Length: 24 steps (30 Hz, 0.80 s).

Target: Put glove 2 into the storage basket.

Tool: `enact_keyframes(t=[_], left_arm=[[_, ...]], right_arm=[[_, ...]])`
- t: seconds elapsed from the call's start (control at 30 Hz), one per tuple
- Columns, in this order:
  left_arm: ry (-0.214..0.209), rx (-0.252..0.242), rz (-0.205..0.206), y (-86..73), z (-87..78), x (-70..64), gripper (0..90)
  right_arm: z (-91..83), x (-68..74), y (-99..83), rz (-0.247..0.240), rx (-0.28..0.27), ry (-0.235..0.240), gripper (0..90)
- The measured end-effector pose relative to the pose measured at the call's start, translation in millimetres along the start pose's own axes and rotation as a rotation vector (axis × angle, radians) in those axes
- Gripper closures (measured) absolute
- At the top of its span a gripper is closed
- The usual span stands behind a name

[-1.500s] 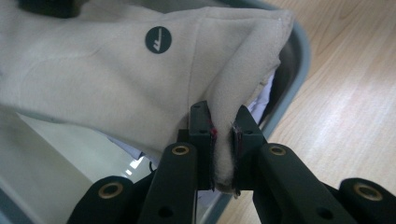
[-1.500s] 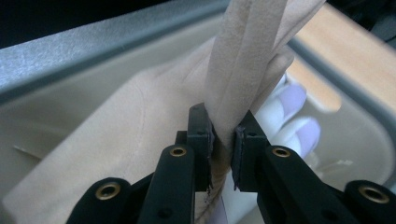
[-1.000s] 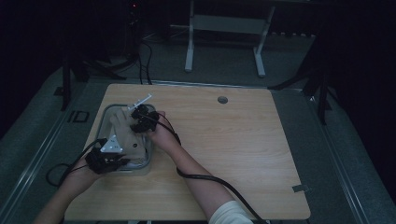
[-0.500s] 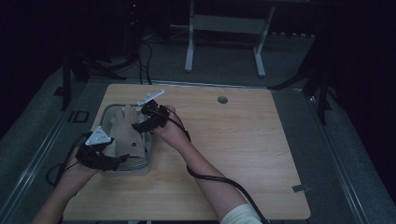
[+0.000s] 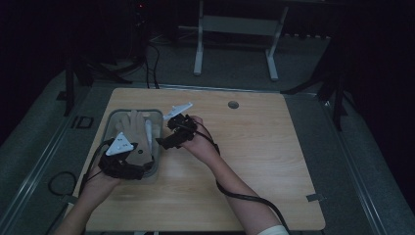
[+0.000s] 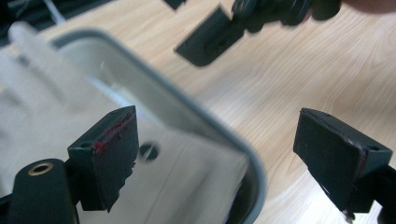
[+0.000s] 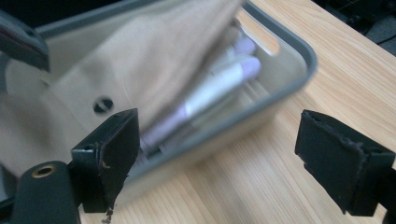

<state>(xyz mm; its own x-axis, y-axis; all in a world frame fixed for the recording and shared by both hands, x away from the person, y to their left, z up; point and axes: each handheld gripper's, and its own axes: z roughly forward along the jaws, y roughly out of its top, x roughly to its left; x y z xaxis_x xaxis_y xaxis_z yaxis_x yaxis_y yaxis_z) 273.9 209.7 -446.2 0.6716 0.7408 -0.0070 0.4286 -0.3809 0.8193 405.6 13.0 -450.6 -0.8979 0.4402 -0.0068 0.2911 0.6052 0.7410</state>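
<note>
Grey rounded plastic tray (image 5: 108, 122) holding beige cloth glove (image 5: 131, 123) and pale lilac tube (image 7: 219, 84); left gripper (image 6: 233, 154) and right gripper (image 7: 224, 158) both spread, empty.

Dim high view, blurred close-ups
</note>
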Motion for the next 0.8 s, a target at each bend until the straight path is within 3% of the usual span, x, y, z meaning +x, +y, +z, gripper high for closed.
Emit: enact_keyframes(t=[0.1, 0.17, 0.43, 0.67, 0.8], left_arm=[[-0.033, -0.028, 0.013, 6.8, 7.8, -15.4, 14.6], [-0.041, -0.028, 0.014, 7.6, 9.3, -17.4, 14.6], [-0.137, 0.012, 0.052, 10.1, 40.4, -45.0, 14.6], [-0.179, 0.017, 0.054, 6.7, 61.8, -57.6, 14.6], [-0.202, 0.022, 0.077, 4.6, 71.9, -66.9, 14.6]], right_arm=[[-8.6, -4.5, -12.1, -0.006, 0.002, -0.01, 13.9], [-13.0, -6.8, -19.2, -0.002, 0.004, -0.015, 14.1], [-26.5, -16.1, -50.9, 0.007, 0.024, -0.03, 14.1], [-37.1, -24.7, -78.7, 0.03, 0.03, -0.039, 14.3], [-42.6, -28.6, -95.3, 0.043, 0.03, -0.042, 14.4]])
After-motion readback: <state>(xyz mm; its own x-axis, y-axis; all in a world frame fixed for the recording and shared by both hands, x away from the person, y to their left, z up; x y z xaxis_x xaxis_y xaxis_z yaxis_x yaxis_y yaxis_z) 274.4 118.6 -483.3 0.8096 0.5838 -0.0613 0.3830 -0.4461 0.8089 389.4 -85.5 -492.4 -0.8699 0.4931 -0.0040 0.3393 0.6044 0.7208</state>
